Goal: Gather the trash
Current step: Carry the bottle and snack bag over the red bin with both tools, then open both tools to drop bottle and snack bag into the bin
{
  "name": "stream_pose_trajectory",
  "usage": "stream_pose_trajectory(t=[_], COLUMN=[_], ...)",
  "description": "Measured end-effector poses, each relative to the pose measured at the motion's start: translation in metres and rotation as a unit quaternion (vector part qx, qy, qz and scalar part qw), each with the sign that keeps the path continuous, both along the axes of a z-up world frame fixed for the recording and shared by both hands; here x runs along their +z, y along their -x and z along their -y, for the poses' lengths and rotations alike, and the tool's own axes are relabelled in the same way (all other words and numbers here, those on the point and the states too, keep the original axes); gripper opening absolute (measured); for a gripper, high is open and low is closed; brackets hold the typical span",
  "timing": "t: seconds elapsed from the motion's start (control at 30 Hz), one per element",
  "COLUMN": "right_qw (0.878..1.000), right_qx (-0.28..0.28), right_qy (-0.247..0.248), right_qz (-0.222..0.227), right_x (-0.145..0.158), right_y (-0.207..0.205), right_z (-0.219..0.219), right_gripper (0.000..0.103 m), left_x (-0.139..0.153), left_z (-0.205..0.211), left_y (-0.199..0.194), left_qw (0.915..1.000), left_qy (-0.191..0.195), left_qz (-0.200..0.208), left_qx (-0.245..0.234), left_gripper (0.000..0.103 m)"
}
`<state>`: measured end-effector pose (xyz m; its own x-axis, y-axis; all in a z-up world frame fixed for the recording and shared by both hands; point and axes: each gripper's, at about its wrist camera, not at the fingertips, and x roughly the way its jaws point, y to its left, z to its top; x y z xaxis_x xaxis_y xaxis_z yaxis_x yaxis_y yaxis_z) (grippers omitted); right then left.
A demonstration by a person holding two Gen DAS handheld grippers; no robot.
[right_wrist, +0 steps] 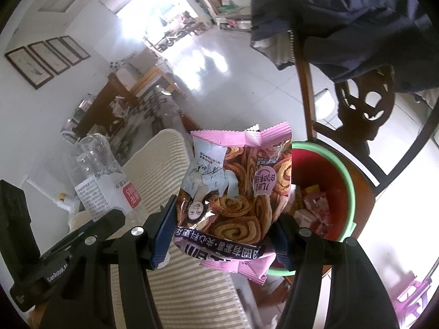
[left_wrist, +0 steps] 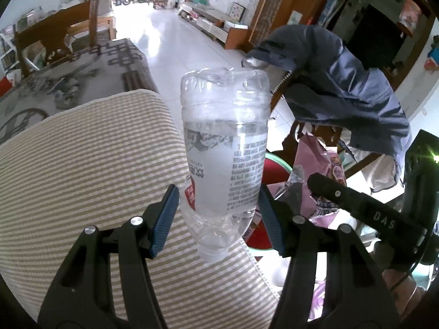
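Bottle in one claw, snack bag in the other, beside the red bin.

The clear plastic bottle (left_wrist: pixel 223 161) hangs cap-down at centre frame, pinched between the blue pads of the left gripper (left_wrist: pixel 218 218) above a striped cushion (left_wrist: pixel 90 164). The pink snack wrapper (right_wrist: pixel 233 192) sits mid-frame, clamped in the right gripper (right_wrist: pixel 223 227). Right of it in that view stands the green-rimmed red trash bin (right_wrist: pixel 343 175) with litter inside, on a wooden chair (right_wrist: pixel 356 115) draped with a dark jacket (right_wrist: pixel 356 8) at upper right.

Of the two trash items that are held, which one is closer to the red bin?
The pink snack bag in the right tool: it hangs beside the red bin. The clear bottle in the left tool is farther, over the striped cushion.
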<state>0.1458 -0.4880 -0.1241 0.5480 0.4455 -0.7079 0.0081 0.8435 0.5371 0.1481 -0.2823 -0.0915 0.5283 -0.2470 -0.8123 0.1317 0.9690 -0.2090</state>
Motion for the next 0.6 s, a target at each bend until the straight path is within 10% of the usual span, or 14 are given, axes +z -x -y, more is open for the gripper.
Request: stream_pose_trajectory(t=[0.6], right_qw=[0.998], right_qx=[-0.048], right_qy=[-0.005], right_qz=[-0.032], right_x=[-0.024], right_y=[-0.012], right_z=[0.046], right_gripper=[0.061], left_x=[-0.04], left_z=[0.051], left_y=[-0.024], left_qw=[0.9963], left_qy=[-0.015], left_qz=[-0.062], left_qx=[-0.057], left_gripper=[0.057])
